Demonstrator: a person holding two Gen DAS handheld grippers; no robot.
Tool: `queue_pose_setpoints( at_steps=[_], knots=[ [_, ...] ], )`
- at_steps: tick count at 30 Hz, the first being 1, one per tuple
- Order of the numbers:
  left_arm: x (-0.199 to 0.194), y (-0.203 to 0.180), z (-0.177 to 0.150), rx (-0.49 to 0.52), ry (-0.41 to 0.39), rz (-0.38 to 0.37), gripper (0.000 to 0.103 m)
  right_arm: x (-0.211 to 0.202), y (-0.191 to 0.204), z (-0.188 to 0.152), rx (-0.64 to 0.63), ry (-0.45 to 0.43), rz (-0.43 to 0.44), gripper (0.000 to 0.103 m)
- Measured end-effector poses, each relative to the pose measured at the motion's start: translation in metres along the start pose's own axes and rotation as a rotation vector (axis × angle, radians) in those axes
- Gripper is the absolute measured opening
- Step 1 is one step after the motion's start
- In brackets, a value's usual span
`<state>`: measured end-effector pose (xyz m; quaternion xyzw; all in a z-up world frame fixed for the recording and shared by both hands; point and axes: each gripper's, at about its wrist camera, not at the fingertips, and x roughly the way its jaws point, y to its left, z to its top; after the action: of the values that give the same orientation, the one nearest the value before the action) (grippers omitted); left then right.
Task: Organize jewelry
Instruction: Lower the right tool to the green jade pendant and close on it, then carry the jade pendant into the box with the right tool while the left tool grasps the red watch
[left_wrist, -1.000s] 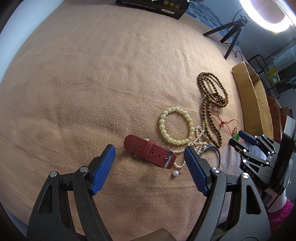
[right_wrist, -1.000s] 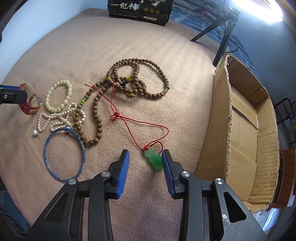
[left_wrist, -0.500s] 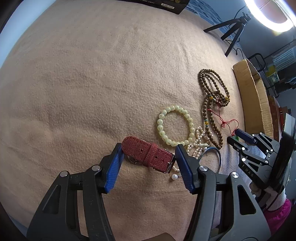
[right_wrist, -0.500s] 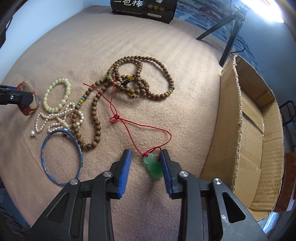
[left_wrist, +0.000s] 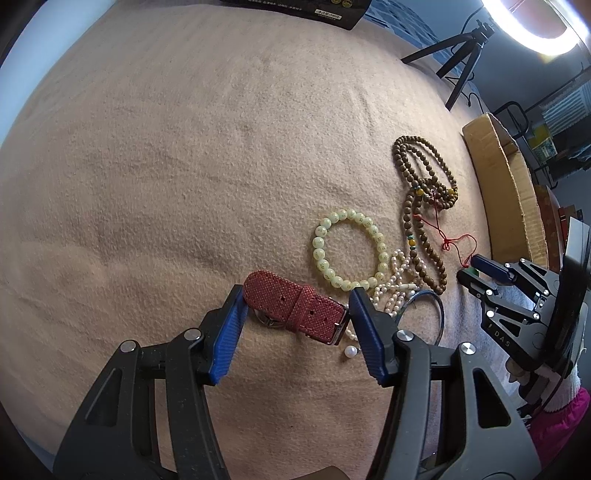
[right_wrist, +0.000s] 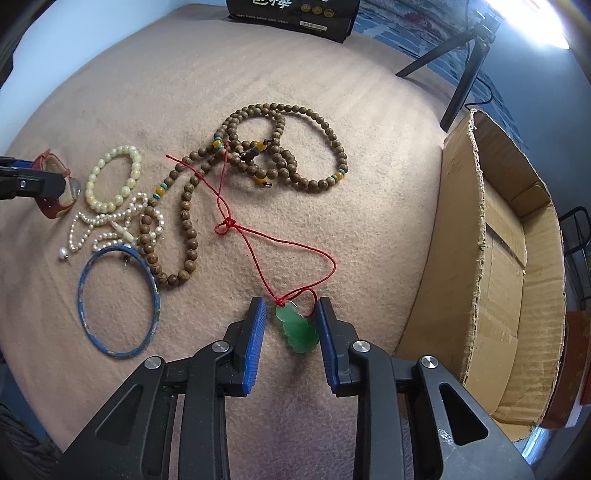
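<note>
The red watch strap (left_wrist: 295, 312) lies on the tan blanket (left_wrist: 166, 166) by the pale bead bracelet (left_wrist: 347, 254), and your left gripper (left_wrist: 295, 325), wide a second ago, has closed until both pads touch its ends (a grasp, it seems). Your right gripper (right_wrist: 290, 332) has narrowed around the green pendant (right_wrist: 297, 328), a sliver of gap left, so not yet clenched. Both pieces look ready for the cardboard box (right_wrist: 517, 258).
</note>
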<state>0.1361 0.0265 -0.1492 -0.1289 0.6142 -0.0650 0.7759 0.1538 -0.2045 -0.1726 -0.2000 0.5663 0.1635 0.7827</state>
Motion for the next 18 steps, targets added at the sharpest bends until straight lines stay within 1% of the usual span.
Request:
queue_pose_setpoints(
  at_steps=[2, 3, 4, 10, 14, 18],
  knots=[
    [0.000, 0.000, -0.001, 0.004, -0.005, 0.005, 0.058, -0.001, -0.001, 0.000, 0.009, -0.002, 0.005, 0.025],
    [-0.001, 0.000, -0.001, 0.005, -0.007, 0.007, 0.058, -0.001, -0.001, 0.000, 0.015, -0.001, 0.019, 0.017],
    [-0.001, -0.001, -0.001, 0.007, -0.009, 0.008, 0.058, -0.002, -0.001, 0.000, 0.021, -0.003, 0.027, 0.012],
    [-0.007, 0.000, 0.001, 0.008, -0.025, 0.010, 0.057, -0.012, 0.001, -0.003, 0.038, -0.032, 0.021, 0.012],
    [-0.019, -0.001, 0.001, 0.013, -0.060, 0.009, 0.057, -0.032, -0.001, -0.004, 0.067, -0.087, 0.036, 0.012],
    [-0.032, -0.010, 0.003, 0.031, -0.104, 0.001, 0.057, -0.055, -0.001, -0.002, 0.086, -0.151, 0.044, 0.012]
  ],
)
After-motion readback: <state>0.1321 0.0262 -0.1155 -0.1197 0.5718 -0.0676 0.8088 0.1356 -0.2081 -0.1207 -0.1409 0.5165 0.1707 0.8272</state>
